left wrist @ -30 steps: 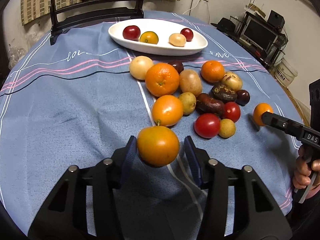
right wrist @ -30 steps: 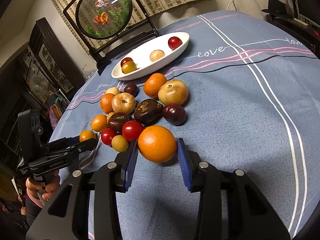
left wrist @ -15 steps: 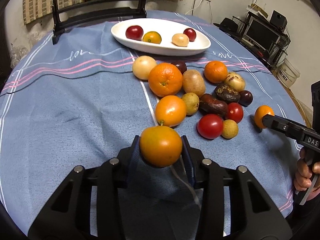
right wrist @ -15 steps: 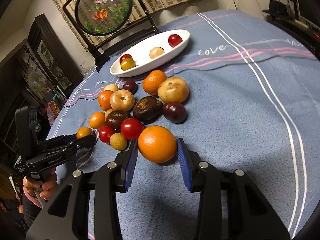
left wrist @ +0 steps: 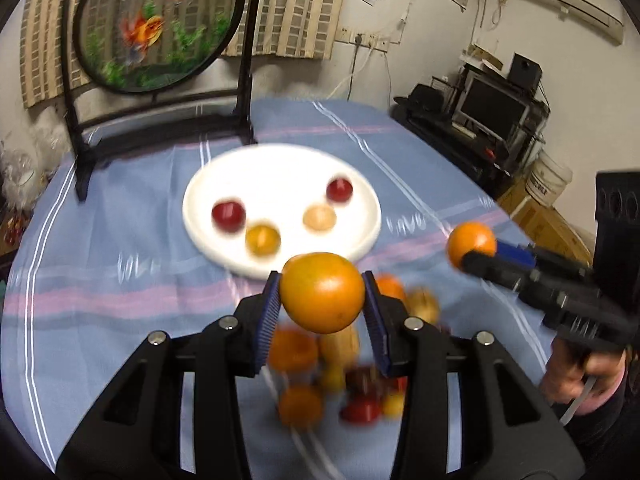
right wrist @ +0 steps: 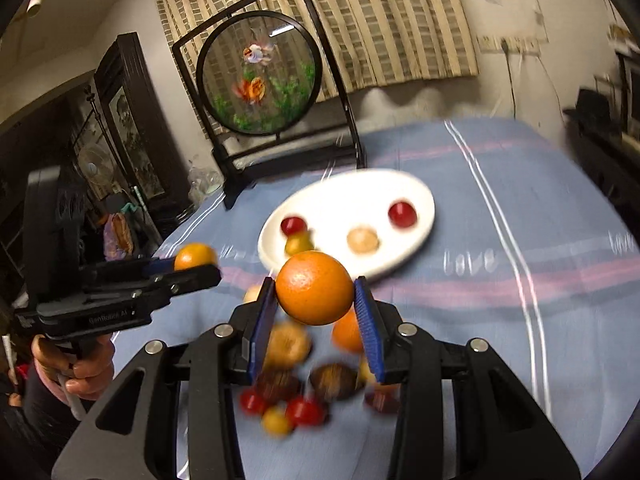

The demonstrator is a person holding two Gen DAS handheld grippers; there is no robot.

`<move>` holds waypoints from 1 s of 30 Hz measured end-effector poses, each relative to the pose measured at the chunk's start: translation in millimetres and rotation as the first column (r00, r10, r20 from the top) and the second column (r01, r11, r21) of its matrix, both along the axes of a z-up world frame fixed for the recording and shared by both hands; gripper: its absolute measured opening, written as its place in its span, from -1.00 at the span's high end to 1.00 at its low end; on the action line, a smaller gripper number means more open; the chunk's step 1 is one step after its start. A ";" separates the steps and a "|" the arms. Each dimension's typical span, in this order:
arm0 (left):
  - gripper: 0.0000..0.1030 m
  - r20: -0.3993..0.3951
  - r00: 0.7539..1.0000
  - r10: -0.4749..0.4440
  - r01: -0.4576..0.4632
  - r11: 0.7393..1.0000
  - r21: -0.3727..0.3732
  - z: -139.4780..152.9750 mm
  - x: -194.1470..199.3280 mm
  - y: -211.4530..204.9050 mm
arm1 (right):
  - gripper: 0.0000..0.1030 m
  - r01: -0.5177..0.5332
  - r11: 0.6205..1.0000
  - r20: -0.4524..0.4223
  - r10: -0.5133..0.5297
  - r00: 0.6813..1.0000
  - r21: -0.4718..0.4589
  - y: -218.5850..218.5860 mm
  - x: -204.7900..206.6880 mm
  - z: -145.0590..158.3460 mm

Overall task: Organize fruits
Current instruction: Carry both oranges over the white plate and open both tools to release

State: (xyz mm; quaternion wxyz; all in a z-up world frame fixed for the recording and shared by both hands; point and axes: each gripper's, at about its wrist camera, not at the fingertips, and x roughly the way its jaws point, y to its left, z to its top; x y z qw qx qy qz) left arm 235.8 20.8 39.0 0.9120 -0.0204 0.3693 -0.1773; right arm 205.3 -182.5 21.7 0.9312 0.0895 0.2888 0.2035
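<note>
Above a round table under a blue striped cloth [left wrist: 120,320], the left gripper [left wrist: 322,308] clamps a smooth yellow-orange round fruit [left wrist: 322,292], and the right gripper [right wrist: 316,304] clamps a dimpled orange [right wrist: 314,288]. Both are held clear of the loose fruit pile [right wrist: 296,392] below, apparently for carrying to the white oval dish [left wrist: 200,236] beyond, which holds four small fruits.

Left gripper [left wrist: 322,298] clamped on an orange [left wrist: 322,291], held above blurred loose fruit [left wrist: 336,380] on the blue cloth [left wrist: 120,320], white plate [left wrist: 208,236] with four small fruits beyond, right gripper [left wrist: 476,254] at right gripping a smaller orange [left wrist: 471,240].
</note>
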 end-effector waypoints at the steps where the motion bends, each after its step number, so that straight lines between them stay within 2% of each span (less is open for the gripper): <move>1: 0.21 -0.009 1.000 0.005 -0.005 1.000 -0.002 0.8 17.9 -3.4 | 0.22 0.005 1.000 0.001 -0.005 1.000 -0.015 2.7 14.5 -0.1; 6: 0.20 -0.095 0.994 0.044 -0.041 0.999 0.036 -21.1 100.6 -16.8 | 0.22 -0.022 0.994 -0.052 0.017 0.999 -0.106 19.8 79.7 -18.7; 10: 0.21 -0.154 0.985 0.077 -0.068 0.996 0.066 -43.3 133.8 -17.8 | 0.22 -0.069 0.988 -0.117 0.052 0.992 -0.140 30.2 109.1 -37.9; 15: 0.20 -0.201 0.975 0.100 -0.081 0.992 0.099 -67.4 153.2 -19.8 | 0.22 -0.088 0.982 -0.131 0.066 0.989 -0.164 36.0 120.5 -44.6; 19: 0.15 -0.212 0.972 0.103 -0.082 0.991 0.106 -74.8 155.4 -21.3 | 0.22 -0.098 0.981 -0.155 0.073 0.985 -0.165 37.7 124.0 -49.9; 20: -0.02 -0.212 0.971 0.110 -0.089 0.990 0.108 -74.1 154.7 -21.6 | 0.22 -0.100 0.981 -0.160 0.073 0.984 -0.167 37.9 124.4 -51.1; 21: -0.34 -0.192 0.974 0.124 -0.105 0.989 0.102 -69.1 150.9 -19.5 | 0.19 -0.103 0.980 -0.165 0.075 0.983 -0.170 38.9 125.1 -51.3; 25: -0.55 -0.117 0.982 0.146 -0.135 0.986 0.100 -42.5 127.7 -10.6 | 0.14 -0.095 0.985 -0.122 0.078 0.989 -0.146 34.0 112.9 -34.7; 30: -0.76 -0.019 0.982 0.189 -0.187 0.979 0.080 -7.7 66.9 11.2 | 0.14 -0.069 0.991 -0.021 0.067 0.998 -0.119 14.0 73.6 -6.0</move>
